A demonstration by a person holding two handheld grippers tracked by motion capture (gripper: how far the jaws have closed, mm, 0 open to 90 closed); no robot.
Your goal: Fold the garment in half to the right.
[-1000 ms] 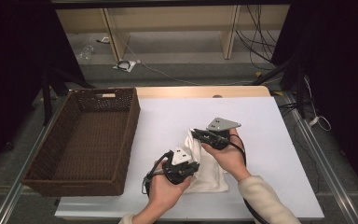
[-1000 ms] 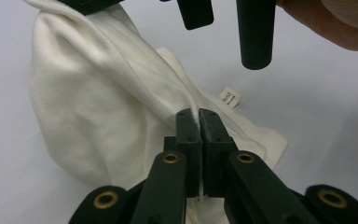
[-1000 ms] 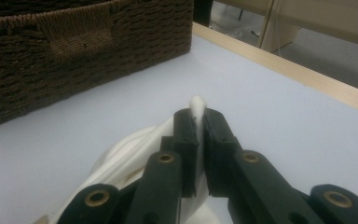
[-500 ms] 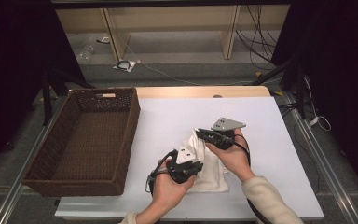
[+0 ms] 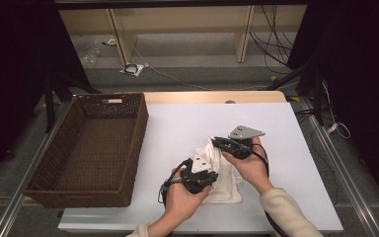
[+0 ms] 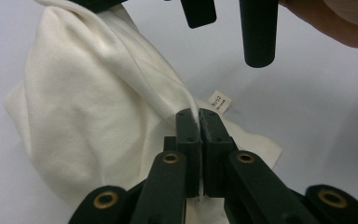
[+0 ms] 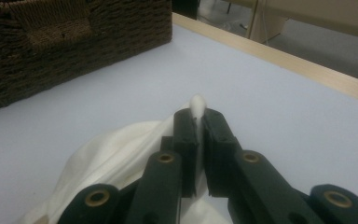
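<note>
A cream-white cloth (image 5: 222,180) lies bunched on the white table, near the front middle. My left gripper (image 5: 208,163) is shut on a fold of the cloth (image 6: 98,107), whose small tag (image 6: 219,101) shows beyond the jaws. My right gripper (image 5: 216,141) is shut on another part of the cloth (image 7: 116,154), with a nub of fabric poking out past its jaws. Both grippers hold the cloth slightly raised, close together, the right one just behind the left.
A dark brown wicker basket (image 5: 64,148) stands empty on the left side of the table; its wall (image 7: 74,42) shows in the right gripper view. The table's wooden far edge (image 5: 212,97) runs behind. Shelving and cables lie beyond the table.
Both grippers have shifted slightly right and away from the person, still gripping the cloth, which has bunched up more between them.
</note>
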